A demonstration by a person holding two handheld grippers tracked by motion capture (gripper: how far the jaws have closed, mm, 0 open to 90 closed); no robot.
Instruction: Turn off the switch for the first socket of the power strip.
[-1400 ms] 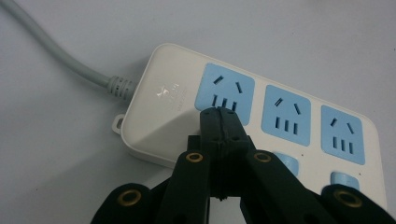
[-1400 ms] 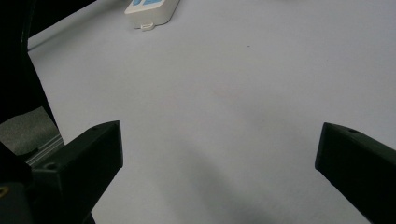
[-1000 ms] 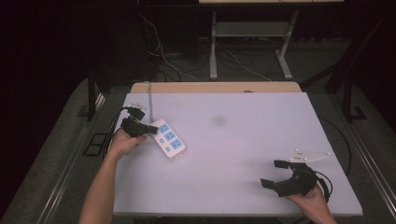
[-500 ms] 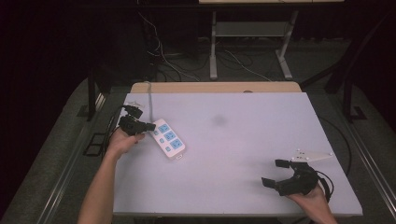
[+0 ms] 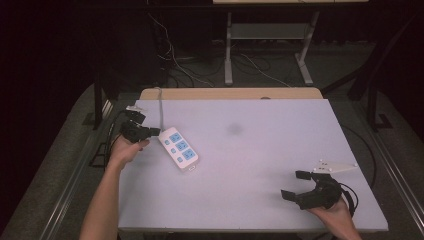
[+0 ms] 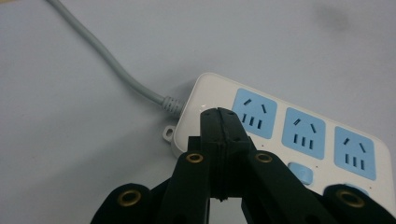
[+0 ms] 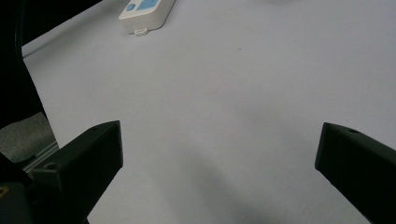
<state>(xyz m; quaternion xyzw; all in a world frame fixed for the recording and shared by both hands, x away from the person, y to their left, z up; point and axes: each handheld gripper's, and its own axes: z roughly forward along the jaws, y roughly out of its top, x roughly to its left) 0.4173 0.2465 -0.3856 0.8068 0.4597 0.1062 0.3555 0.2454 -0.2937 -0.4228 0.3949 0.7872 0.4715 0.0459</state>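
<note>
Strip (image 5: pixel 179 149): one, three blue sockets | left gripper (image 5: pixel 153 132) fingers closed, empty | right gripper (image 5: pixel 294 185) fingers wide, empty

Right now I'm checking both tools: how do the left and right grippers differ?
The left gripper has its fingers pressed shut, the right gripper spread wide open. The left sits at the power strip's cable end; the right is far from it, over bare table. Both are black, hand-held, and hold nothing.
</note>
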